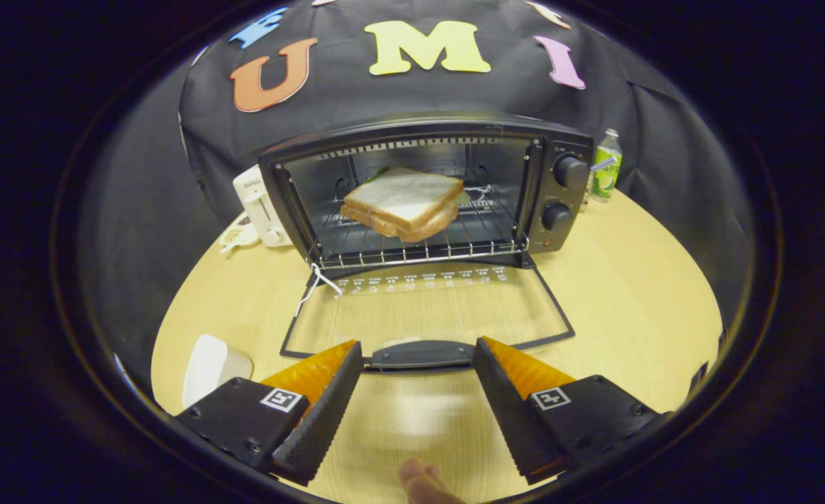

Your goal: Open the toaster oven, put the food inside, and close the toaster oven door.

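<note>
Toaster oven [426, 192] on a pale wooden table [629, 294], glass door [423, 308] dropped fully open and lying flat toward the camera; sandwich [404, 203] of white bread already on the wire rack [412, 241] inside, slightly askew, well behind the rack's front bar; gripper [418, 357] with fingers spread wide, holding nothing, tips flanking the dark door handle [421, 354] on either side without pressing on it. Judged stage: food loaded, door closing not yet done. Likely faults from here: fingers closing off-centre on the handle, hence slipping off the smooth bar partway through the lift; lifting from too shallow an angle, hence pushing the light oven backward across the table rather than swinging the door; a loose white cord [314, 283] at the left hinge corner, liable to be pinched in the closing seam; door released short of the latch, hence falling open again. Bystanders: white appliance [262, 210] just left of the oven, green bottle [606, 164] just right of it, white object [213, 364] near the left finger, a fingertip [423, 483] below the fingers.
</note>
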Demonstrator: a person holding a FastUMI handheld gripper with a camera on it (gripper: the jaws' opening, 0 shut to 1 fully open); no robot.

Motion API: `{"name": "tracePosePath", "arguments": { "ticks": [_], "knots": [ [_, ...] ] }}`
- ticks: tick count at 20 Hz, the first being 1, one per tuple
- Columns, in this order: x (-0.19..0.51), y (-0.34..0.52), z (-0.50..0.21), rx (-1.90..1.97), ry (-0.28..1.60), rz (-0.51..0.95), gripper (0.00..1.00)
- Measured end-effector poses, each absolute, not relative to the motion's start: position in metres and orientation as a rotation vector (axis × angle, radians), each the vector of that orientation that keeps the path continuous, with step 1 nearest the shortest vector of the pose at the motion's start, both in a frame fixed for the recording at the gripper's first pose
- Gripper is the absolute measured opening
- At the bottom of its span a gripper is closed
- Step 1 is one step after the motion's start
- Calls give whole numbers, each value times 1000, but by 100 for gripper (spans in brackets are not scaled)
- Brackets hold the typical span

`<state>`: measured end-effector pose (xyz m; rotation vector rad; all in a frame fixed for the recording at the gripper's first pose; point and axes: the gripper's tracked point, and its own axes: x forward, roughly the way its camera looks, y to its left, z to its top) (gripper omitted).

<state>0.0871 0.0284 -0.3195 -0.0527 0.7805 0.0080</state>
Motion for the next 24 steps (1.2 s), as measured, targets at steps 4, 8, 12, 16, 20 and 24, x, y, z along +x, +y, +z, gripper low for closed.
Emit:
{"name": "tracePosePath", "arguments": {
  "ticks": [4, 8, 12, 16, 20, 24],
  "knots": [
    [78, 29, -345, -62, 851, 23, 100],
    [85, 27, -342, -99, 826, 4, 100],
    [86, 28, -331, -122, 769, -3, 100],
    [85, 34, -300, -130, 637, -4, 100],
    [87, 39, -278, -110, 512, 5, 100],
    [98, 46, -244, -60, 244, 46, 100]
  ]
}}
